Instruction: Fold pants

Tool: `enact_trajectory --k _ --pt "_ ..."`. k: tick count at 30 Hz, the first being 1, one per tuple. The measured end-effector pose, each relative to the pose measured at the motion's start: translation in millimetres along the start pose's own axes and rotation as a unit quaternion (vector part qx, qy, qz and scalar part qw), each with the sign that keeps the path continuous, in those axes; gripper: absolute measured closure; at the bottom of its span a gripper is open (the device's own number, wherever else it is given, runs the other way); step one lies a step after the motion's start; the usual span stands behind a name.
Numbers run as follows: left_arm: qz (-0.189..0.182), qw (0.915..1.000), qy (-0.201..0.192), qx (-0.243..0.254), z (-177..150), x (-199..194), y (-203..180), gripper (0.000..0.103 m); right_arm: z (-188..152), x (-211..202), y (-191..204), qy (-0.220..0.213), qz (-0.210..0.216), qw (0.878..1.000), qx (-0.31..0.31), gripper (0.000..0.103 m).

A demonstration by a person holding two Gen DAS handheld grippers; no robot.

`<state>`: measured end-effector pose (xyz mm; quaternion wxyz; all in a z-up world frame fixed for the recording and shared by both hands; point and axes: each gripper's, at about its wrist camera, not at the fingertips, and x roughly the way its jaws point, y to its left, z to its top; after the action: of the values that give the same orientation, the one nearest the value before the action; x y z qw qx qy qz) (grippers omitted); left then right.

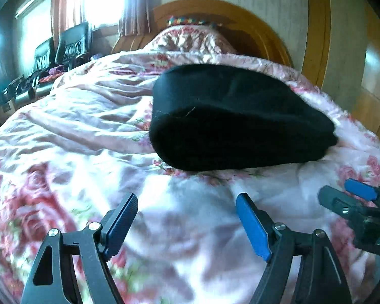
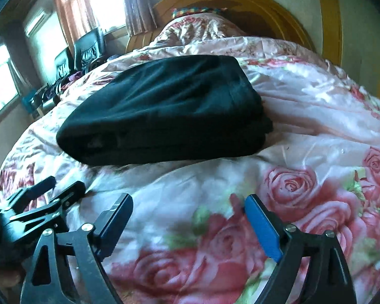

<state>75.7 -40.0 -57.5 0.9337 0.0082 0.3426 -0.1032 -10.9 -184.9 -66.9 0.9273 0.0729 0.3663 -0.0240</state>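
The black pants (image 1: 230,119) lie folded into a thick stack on the floral bedspread, also in the right wrist view (image 2: 164,111). My left gripper (image 1: 187,207) is open and empty, held over the bedspread short of the stack's near edge. My right gripper (image 2: 188,207) is open and empty, also short of the stack and to its right. The right gripper's fingers (image 1: 359,190) show at the lower right of the left wrist view. The left gripper's fingers (image 2: 43,187) show at the lower left of the right wrist view.
The pink rose-patterned bedspread (image 2: 304,185) covers the whole bed. A wooden headboard (image 1: 240,17) and a covered pillow (image 1: 187,38) stand behind the pants. Black chairs (image 1: 71,43) and a cluttered side table sit at the left under curtained windows.
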Motion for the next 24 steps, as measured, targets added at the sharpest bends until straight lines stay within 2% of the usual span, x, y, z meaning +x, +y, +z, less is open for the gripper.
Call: enact_trajectory --k 2,6,10,14,20,24 --pt "-0.004 0.9997 -0.014 -0.02 -2.1 -13.5 6.1 0.022 -2.8 -8.0 1.4 -0.01 -0.023 1.0 0.0 0.002" --pt "0.016 0.9983 -0.026 -0.05 0.5 -33.1 13.2 0.022 -7.0 -24.6 4.1 -0.029 -0.031 0.999 -0.001 0.002" --pt "-0.002 0.9969 -0.049 -0.062 -3.6 -56.2 21.7 0.022 -4.6 -44.1 9.2 -0.066 -0.038 0.997 -0.012 0.0" --pt "0.007 0.9967 -0.069 -0.043 -4.5 -69.7 16.0 0.022 -3.6 -58.0 8.7 -0.095 -0.055 0.994 -0.015 0.0" --pt "0.044 0.9963 -0.073 -0.012 -7.4 -70.3 4.8 0.022 -1.0 -57.2 11.3 -0.094 -0.052 0.994 -0.022 0.0" --pt "0.047 0.9964 -0.071 -0.002 -8.2 -68.8 1.6 0.022 -2.3 -54.9 13.8 -0.093 -0.051 0.994 -0.03 0.0"
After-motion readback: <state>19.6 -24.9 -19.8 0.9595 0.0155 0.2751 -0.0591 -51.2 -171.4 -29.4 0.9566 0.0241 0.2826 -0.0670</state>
